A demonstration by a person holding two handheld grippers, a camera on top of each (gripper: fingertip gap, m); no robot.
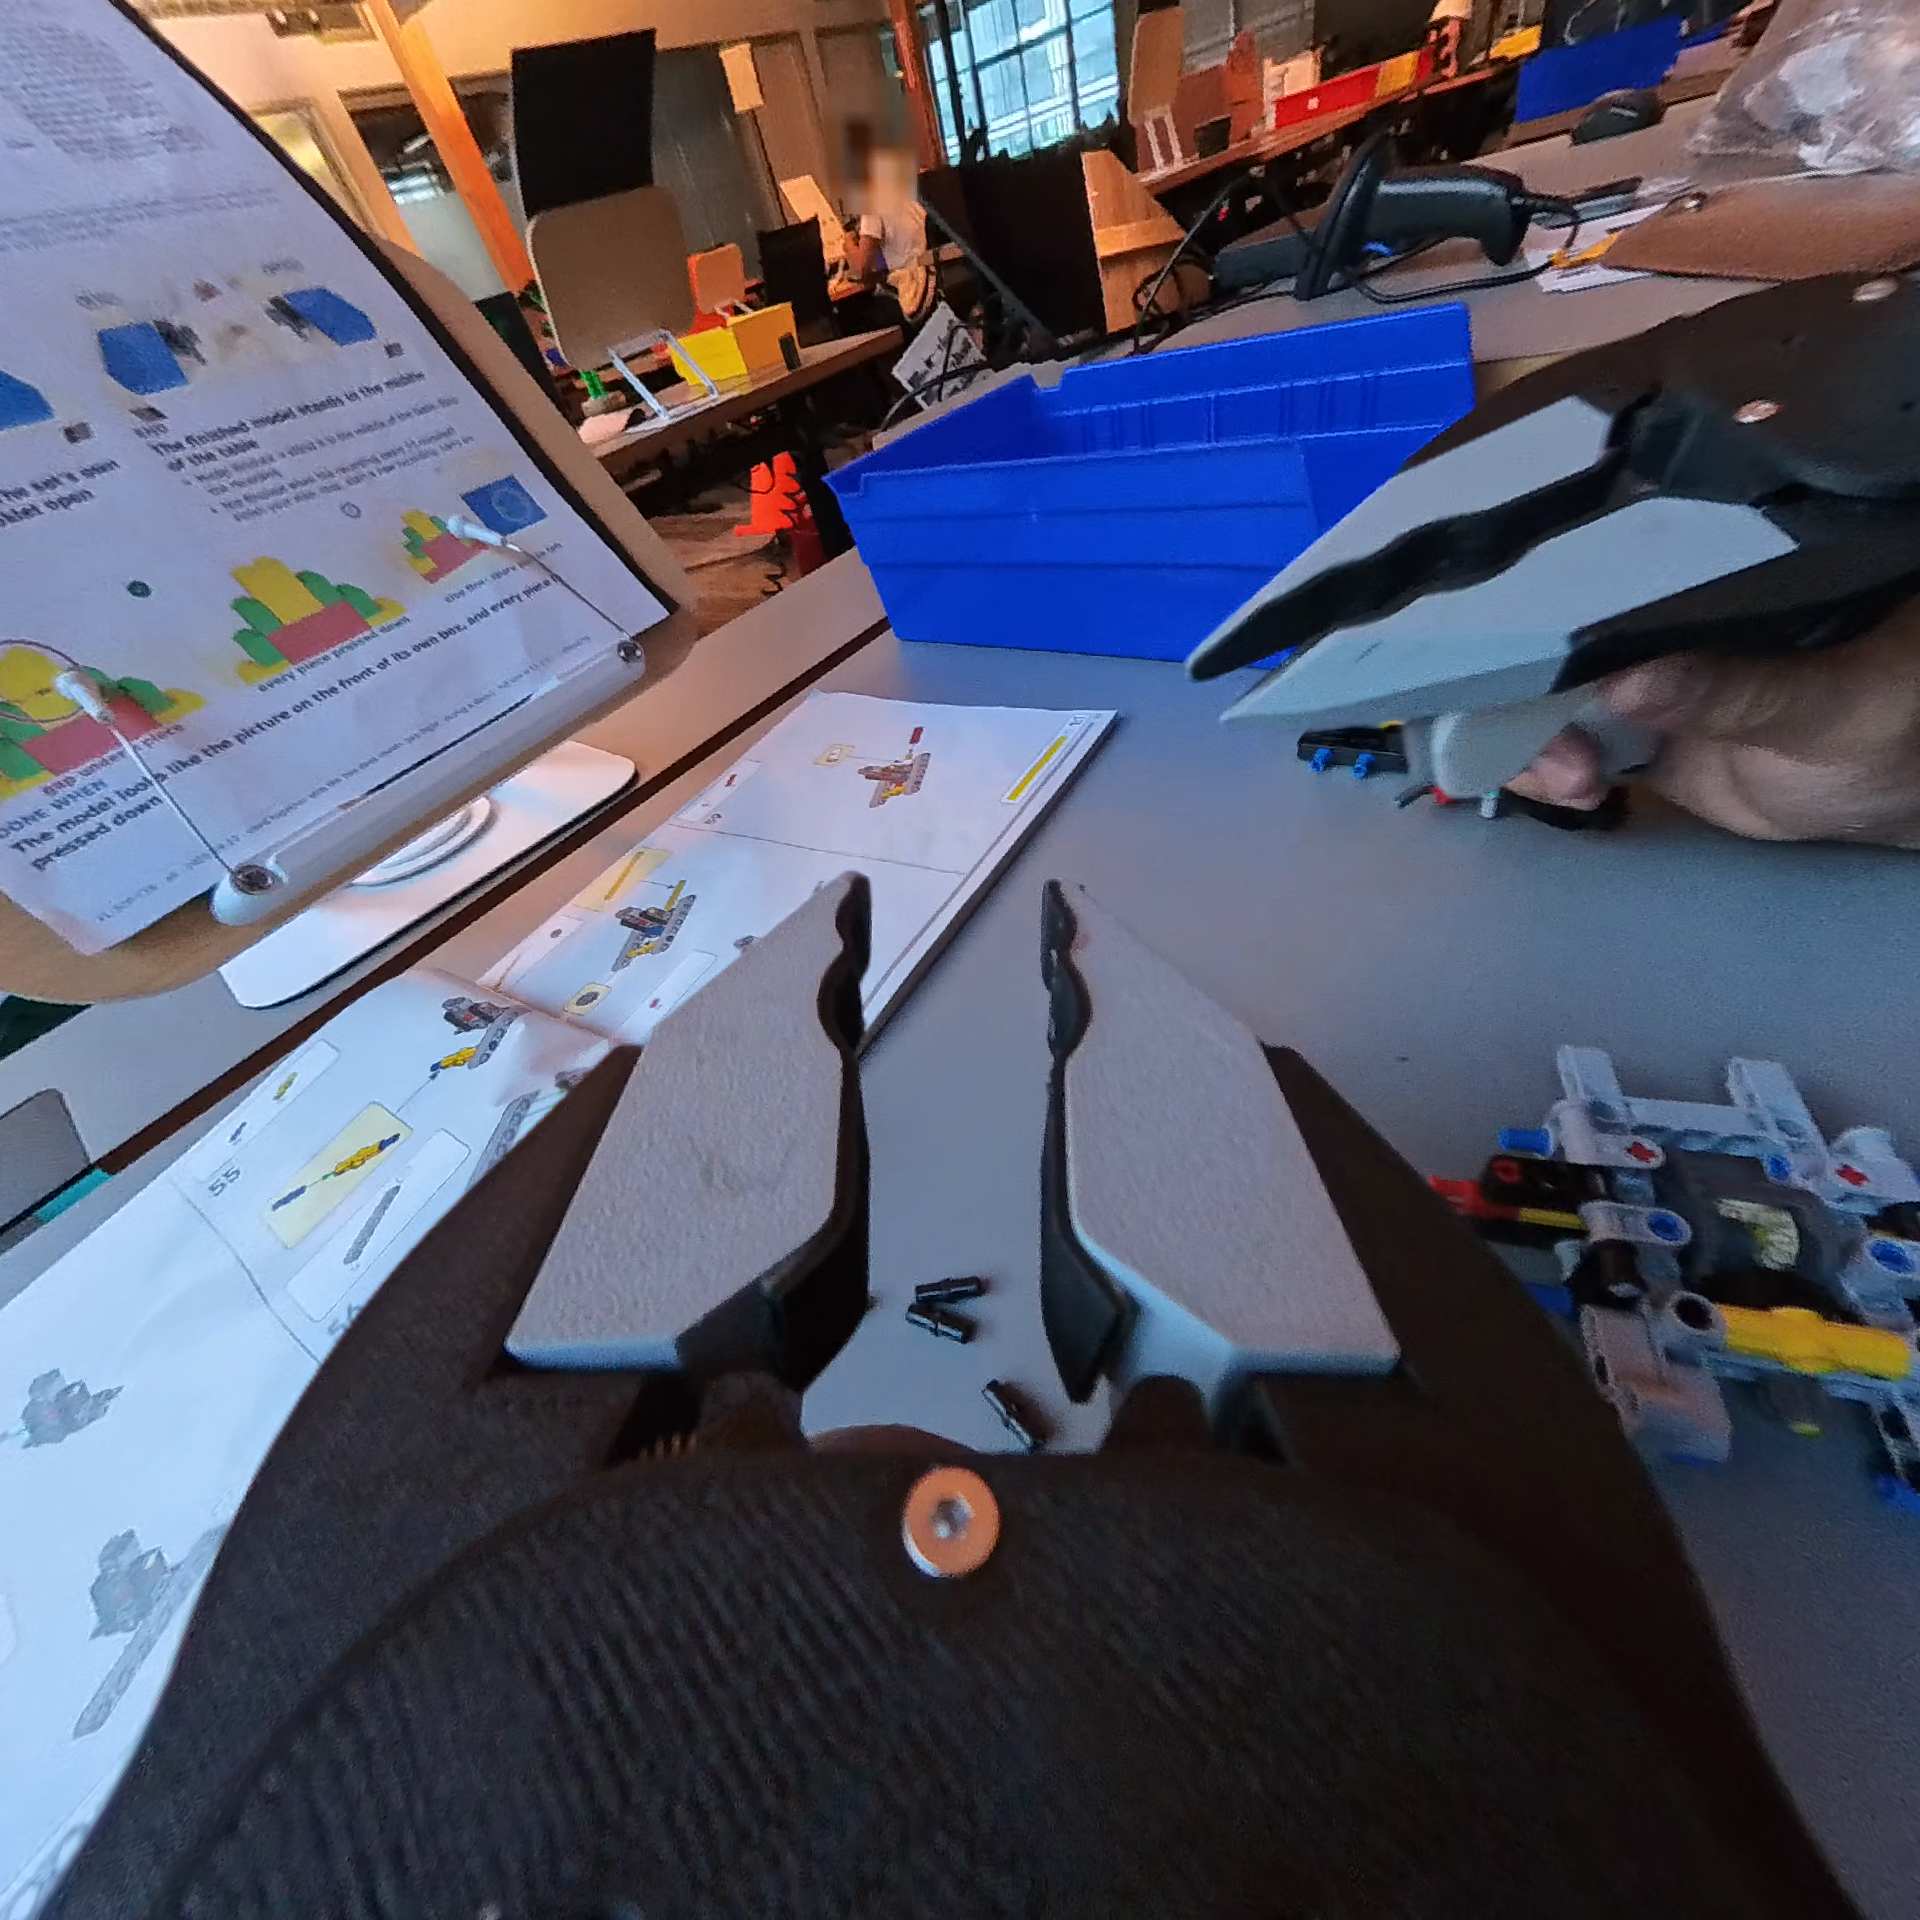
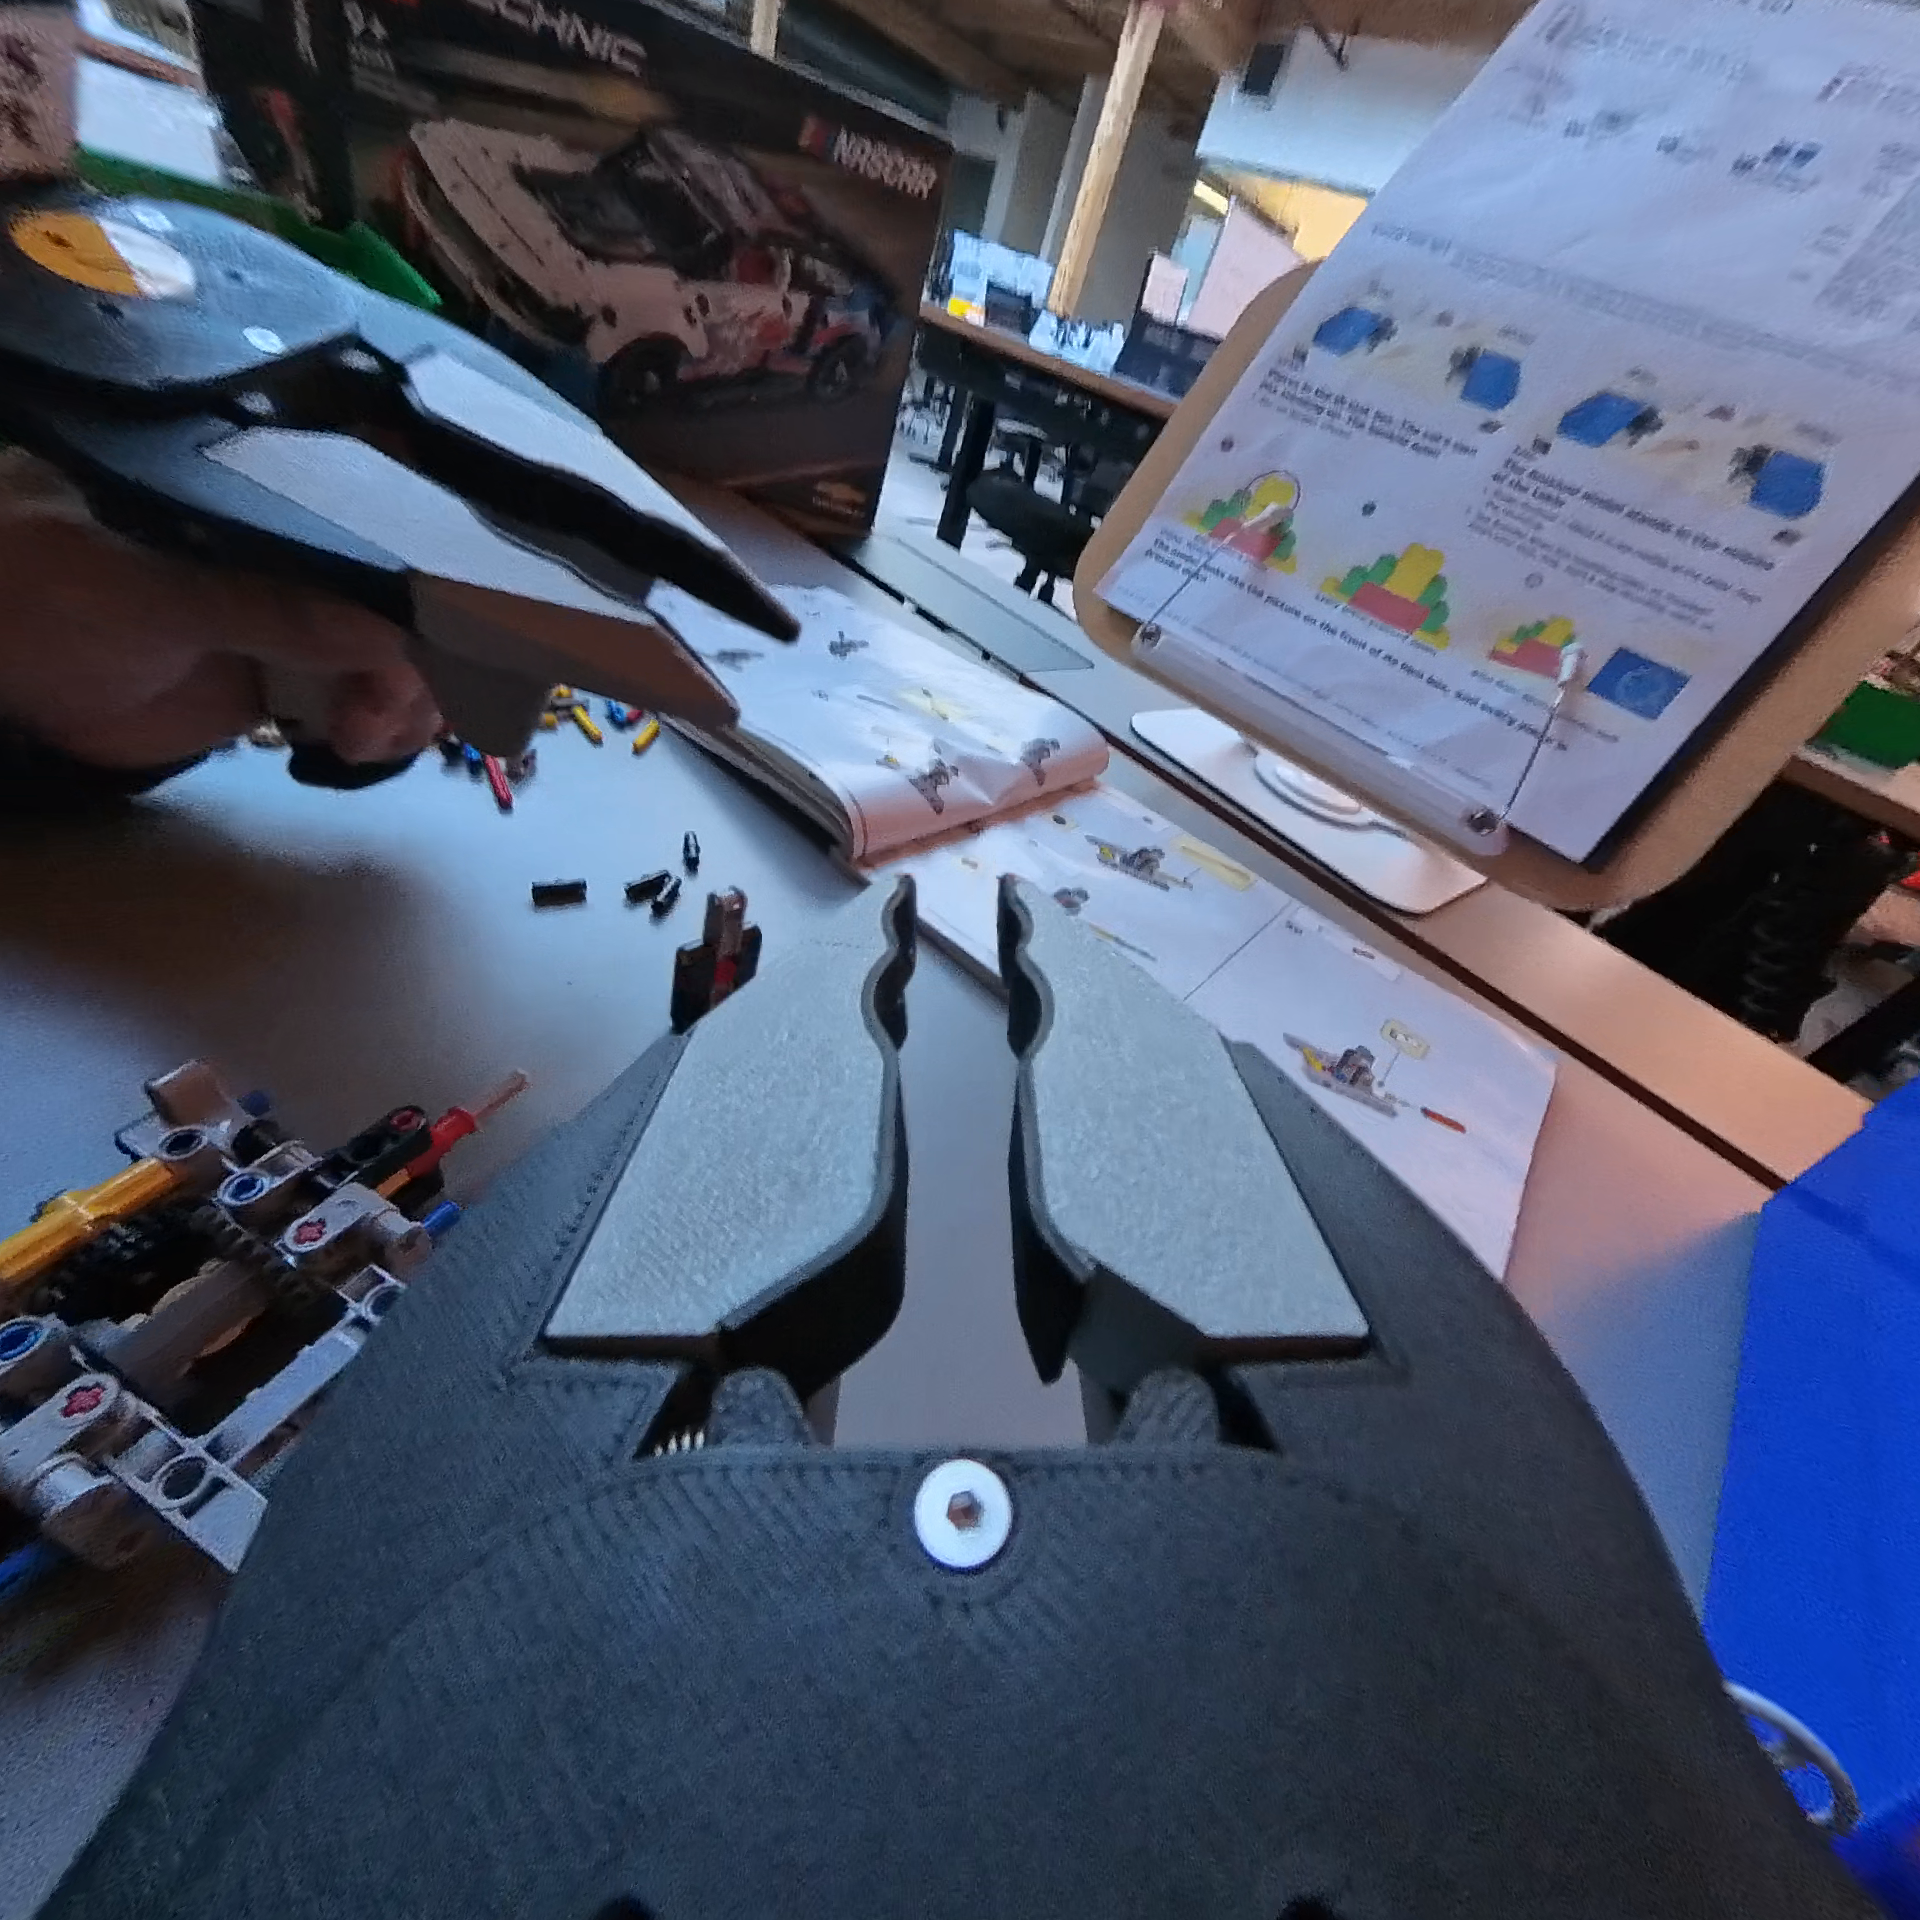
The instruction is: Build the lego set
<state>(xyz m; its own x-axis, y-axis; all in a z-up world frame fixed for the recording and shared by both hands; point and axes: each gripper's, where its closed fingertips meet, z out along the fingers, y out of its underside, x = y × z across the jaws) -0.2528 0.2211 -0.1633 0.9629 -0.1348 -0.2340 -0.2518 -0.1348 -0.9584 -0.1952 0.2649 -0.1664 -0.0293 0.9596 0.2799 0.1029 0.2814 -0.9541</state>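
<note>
Both grippers parted and bare above a grey surface (image 1: 1351,987) strewn with building-toy parts. Left gripper (image 1: 956,914) spread wide, nothing between its fingers, poised over the near edge of an open instruction booklet (image 1: 904,790); three small black pins (image 1: 945,1304) lying on the surface beneath it. Right gripper (image 2: 956,914) only narrowly parted, likewise holding nothing, hovering by the booklet's edge, with a small black-and-red piece (image 2: 717,961) standing just left of its left finger and not touched.

Partly built model (image 1: 1714,1247) of grey beams, black gears and a yellow axle resting at the side, well short of complete by the look of it. Loose coloured pins (image 2: 582,727) scattered farther off; blue bin (image 1: 1143,499) at the back; printed sheet on a stand (image 1: 260,468) beside the booklet. No part in hand at this moment.
</note>
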